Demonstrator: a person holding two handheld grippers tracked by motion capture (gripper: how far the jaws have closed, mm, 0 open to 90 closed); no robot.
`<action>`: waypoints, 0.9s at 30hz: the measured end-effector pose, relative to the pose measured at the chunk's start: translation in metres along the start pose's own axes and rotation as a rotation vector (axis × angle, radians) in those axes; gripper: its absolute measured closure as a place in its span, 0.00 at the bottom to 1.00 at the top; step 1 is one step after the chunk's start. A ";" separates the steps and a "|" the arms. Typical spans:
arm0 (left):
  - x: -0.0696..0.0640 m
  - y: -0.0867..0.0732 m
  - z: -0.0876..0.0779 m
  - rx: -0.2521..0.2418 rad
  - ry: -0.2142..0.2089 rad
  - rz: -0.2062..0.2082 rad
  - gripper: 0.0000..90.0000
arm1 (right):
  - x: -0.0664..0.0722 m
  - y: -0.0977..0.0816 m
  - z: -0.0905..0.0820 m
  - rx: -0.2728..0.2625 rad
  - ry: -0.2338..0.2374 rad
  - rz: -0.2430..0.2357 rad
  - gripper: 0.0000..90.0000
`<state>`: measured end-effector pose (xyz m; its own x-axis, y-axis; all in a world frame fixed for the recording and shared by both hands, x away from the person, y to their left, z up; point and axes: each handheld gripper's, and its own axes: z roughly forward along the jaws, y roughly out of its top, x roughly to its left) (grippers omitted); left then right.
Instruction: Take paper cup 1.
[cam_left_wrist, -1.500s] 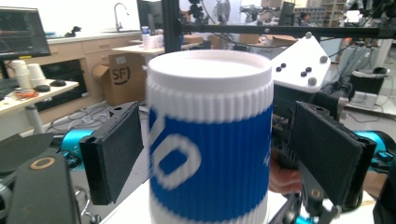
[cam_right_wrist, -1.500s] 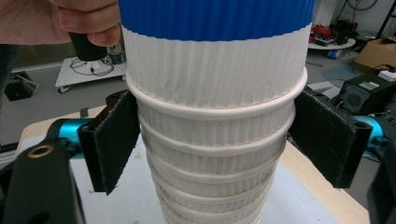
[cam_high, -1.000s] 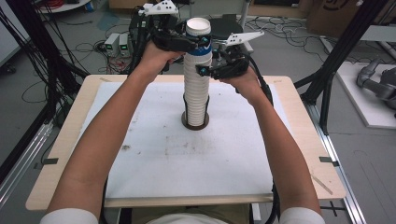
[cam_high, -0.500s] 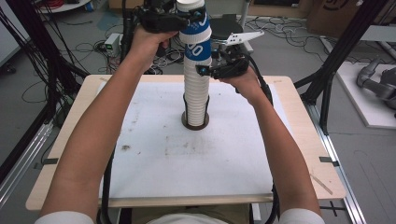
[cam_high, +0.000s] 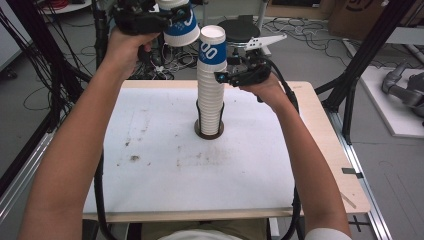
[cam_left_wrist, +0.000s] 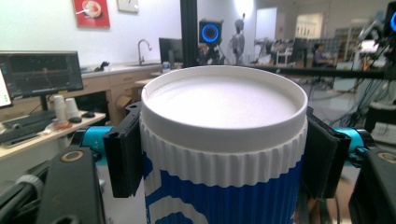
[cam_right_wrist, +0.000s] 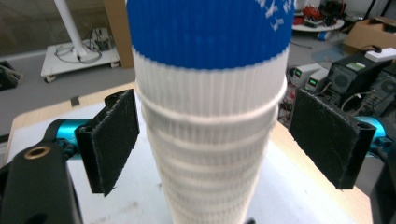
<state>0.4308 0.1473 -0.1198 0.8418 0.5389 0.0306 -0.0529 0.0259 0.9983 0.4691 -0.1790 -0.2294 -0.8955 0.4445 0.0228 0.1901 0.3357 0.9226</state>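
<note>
The left gripper (cam_high: 165, 20) is up at the far left of the high view, clamped on a single white ribbed paper cup with a blue printed band (cam_high: 178, 22). In the left gripper view its two black pads press the cup (cam_left_wrist: 224, 140) from either side just under the rolled rim, and the cup stands upright, mouth toward the camera. That cup hangs in the air, clear of the rest and just beside the top of the stack.

The tall stack of matching white-and-blue paper cups (cam_high: 210, 85) stands upright in a dark round holder (cam_high: 208, 131) near the middle of the white-topped wooden table (cam_high: 150, 165). The right gripper (cam_high: 227, 75) sits against the stack's upper part, a little below the topmost cup's blue band. In the right gripper view its jaws are spread around the stack (cam_right_wrist: 210, 140); the left pad looks to be at the ribbed wall, while the right pad stands off it with a clear gap, so nothing is squeezed there
</note>
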 end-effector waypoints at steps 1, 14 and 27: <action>0.000 -0.004 -0.004 0.004 0.002 -0.005 0.31 | 0.000 -0.001 -0.004 -0.005 -0.004 0.002 0.18; -0.021 -0.091 -0.040 0.104 0.027 -0.027 0.31 | 0.020 -0.052 -0.057 0.036 -0.104 -0.026 0.18; -0.027 -0.168 -0.050 0.129 0.003 -0.073 0.31 | 0.040 -0.121 -0.063 0.046 -0.126 0.017 0.18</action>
<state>0.3898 0.1705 -0.2903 0.8394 0.5418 -0.0426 0.0783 -0.0429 0.9960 0.3845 -0.2542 -0.3163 -0.8346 0.5506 -0.0133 0.2257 0.3639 0.9037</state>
